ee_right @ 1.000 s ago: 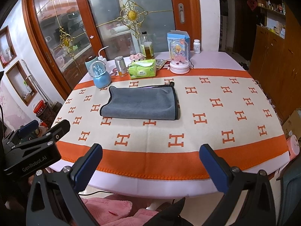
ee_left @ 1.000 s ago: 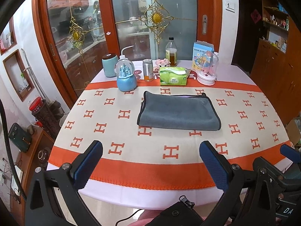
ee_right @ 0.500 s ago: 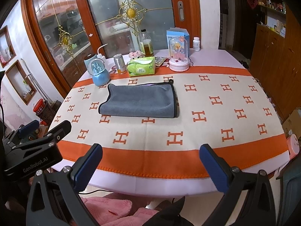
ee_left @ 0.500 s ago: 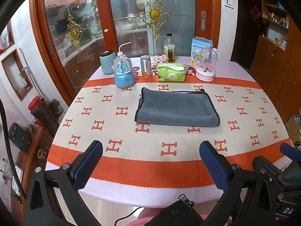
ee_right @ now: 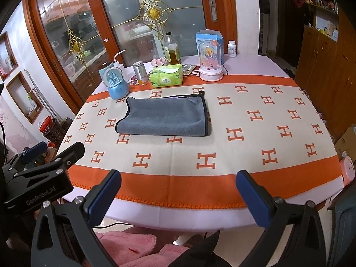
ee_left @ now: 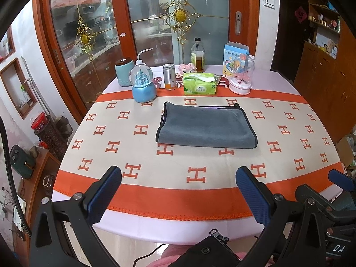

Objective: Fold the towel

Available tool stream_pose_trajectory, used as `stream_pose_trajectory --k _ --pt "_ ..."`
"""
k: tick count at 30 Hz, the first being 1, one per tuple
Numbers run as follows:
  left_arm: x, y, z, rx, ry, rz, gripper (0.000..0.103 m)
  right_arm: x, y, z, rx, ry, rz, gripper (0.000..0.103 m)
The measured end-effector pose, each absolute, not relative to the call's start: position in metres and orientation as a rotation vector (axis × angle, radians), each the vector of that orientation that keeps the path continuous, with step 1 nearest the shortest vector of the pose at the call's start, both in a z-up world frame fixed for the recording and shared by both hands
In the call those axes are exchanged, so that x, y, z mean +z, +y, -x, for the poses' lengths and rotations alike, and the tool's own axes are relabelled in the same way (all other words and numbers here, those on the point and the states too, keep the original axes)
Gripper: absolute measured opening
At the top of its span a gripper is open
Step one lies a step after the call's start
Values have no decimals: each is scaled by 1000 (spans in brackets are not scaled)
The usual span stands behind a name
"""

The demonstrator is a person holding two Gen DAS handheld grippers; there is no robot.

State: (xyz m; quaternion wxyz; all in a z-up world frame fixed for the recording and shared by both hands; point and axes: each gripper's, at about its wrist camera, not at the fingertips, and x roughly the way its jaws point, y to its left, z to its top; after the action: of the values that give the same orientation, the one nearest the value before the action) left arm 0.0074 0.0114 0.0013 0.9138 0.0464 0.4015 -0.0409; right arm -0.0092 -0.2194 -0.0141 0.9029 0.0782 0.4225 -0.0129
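A grey towel (ee_left: 207, 125) with a dark edge lies folded flat on the orange and cream tablecloth (ee_left: 200, 175), in the far middle of the table; it also shows in the right wrist view (ee_right: 164, 116). My left gripper (ee_left: 178, 191) is open and empty, held off the table's near edge, well short of the towel. My right gripper (ee_right: 178, 191) is open and empty, also back from the near edge. The left gripper (ee_right: 35, 158) shows at the left of the right wrist view.
Behind the towel stand a blue snow globe (ee_left: 143, 84), a metal can (ee_left: 169, 76), a green tissue pack (ee_left: 199, 86), an oil bottle (ee_left: 197, 55), a pink glass-dome toy (ee_left: 241, 75) and a carton (ee_left: 234, 54). A glass door stands behind the table.
Both grippers have drawn back and risen slightly, so the table and towel look a little farther away. The towel has not moved. Both grippers stay open.
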Motion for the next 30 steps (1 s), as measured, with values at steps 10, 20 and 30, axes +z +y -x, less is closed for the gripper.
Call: stream_pose_trajectory --k 10,20,30 --pt "2 8 -6 -86 825 -100 102 -14 -221 10 -26 875 -164 103" --pt "2 5 -6 -86 825 -101 102 -14 -222 9 -25 876 -164 103" --pt "2 5 -6 -85 824 -101 102 -14 -223 10 -24 876 -166 103"
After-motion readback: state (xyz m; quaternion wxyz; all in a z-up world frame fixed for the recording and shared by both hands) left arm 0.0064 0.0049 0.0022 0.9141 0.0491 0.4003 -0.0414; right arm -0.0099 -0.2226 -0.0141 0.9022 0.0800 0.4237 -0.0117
